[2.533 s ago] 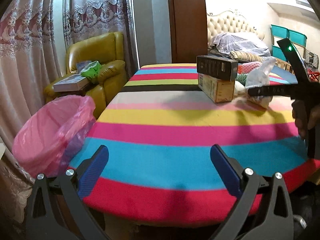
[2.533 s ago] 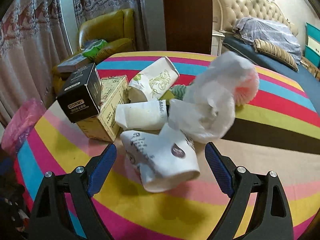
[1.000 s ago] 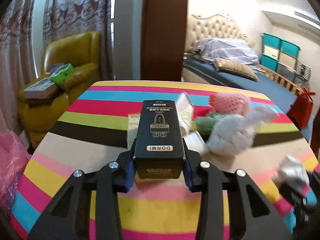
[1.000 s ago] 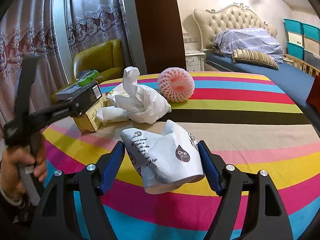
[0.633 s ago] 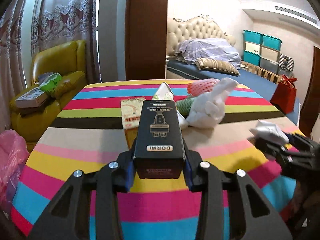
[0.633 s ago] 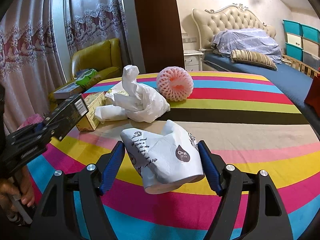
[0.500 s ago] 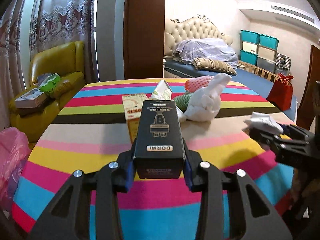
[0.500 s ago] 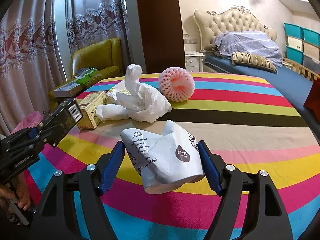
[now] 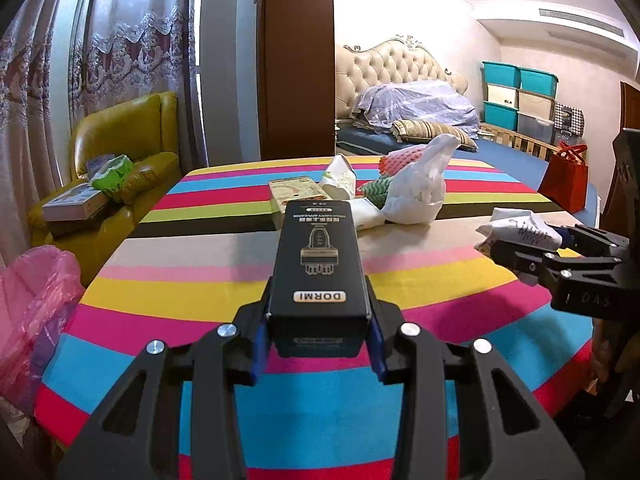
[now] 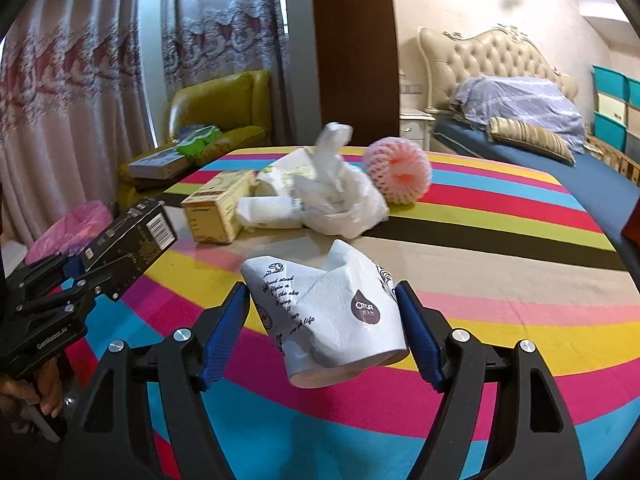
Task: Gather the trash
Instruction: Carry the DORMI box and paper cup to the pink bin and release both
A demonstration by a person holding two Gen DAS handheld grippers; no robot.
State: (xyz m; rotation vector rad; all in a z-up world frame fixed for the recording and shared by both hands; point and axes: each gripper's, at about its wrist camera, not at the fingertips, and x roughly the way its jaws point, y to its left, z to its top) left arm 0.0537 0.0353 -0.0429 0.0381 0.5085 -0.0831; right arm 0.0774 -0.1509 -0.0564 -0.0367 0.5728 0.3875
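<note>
My left gripper (image 9: 318, 336) is shut on a black DORMI box (image 9: 318, 264) and holds it above the near side of the striped table (image 9: 200, 280). It also shows in the right wrist view (image 10: 132, 236). My right gripper (image 10: 322, 336) is shut on a crumpled white paper cup (image 10: 328, 312), also seen in the left wrist view (image 9: 520, 230). Still on the table are a yellow carton (image 10: 218, 210), a white plastic bag (image 10: 340, 196), a flattened cup (image 10: 268, 210) and a pink foam fruit net (image 10: 398, 172).
A bin lined with a pink bag (image 9: 30, 308) stands off the table's left edge. A yellow armchair (image 9: 120, 160) with boxes is behind it. A bed (image 9: 420, 120) and a red bag (image 9: 566, 182) lie beyond the table.
Both grippers closed on their items and lifted them from the pile. The left has since drawn the black box back toward the table's near edge.
</note>
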